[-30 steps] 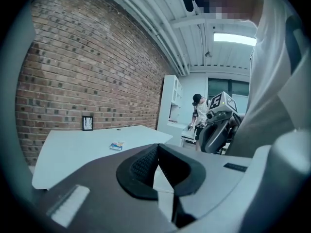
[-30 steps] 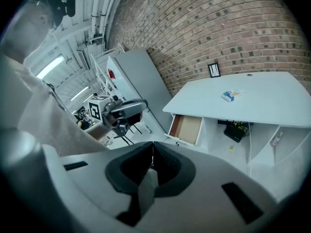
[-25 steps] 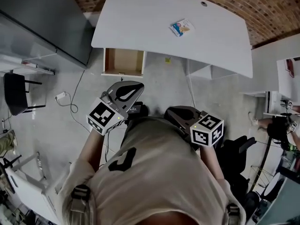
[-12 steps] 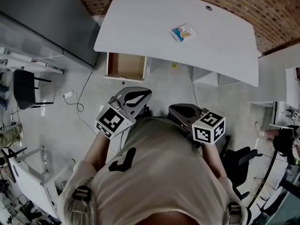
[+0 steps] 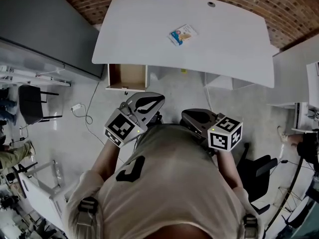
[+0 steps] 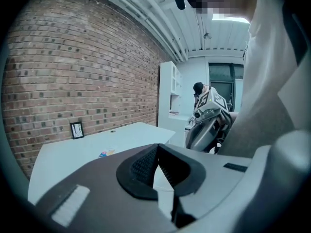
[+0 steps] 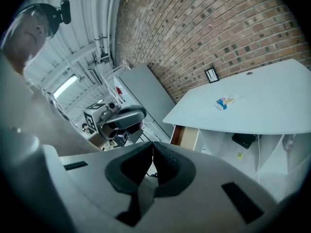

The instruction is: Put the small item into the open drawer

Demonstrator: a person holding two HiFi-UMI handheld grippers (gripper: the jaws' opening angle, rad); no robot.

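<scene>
- Changed over last sec: head view has swung a little. The white desk (image 5: 224, 44) and the small packet (image 5: 182, 35) have slid left in frame, and the open drawer (image 5: 127, 76) sits a touch lower.
- Packet is on the same patch of desktop as before, so only the camera moved, not the item.
- Left gripper (image 5: 149, 99) has crept slightly toward frame centre. Right gripper (image 5: 192, 116) is about where it was. Both are tucked close to the person's chest, mid-frame.
- Meaning for the task, my read: person is only lining up on the desk. Pickup hasn't begun and the drawer has nothing put in yet.
- Left jaws: pressed together, pads meeting, nothing between them.
- Right jaws: also closed tip to tip, with nothing pinched.
- Packet vs jaws: it's in the upper centre of the head view, flat on the desktop, well apart from both grippers and beyond the desk's near edge.
- In the left gripper view it shows small, left of the jaw tips. In the right gripper view it's up and right of the tips.
- Drawer: upper left of centre, sticking out under the desk's left end, wood-lined. It's nearer the left gripper than the right.
- Next, prob.: either gripper must open before it can take the packet. The right looks better lined up on it, but that's a guess.
</scene>
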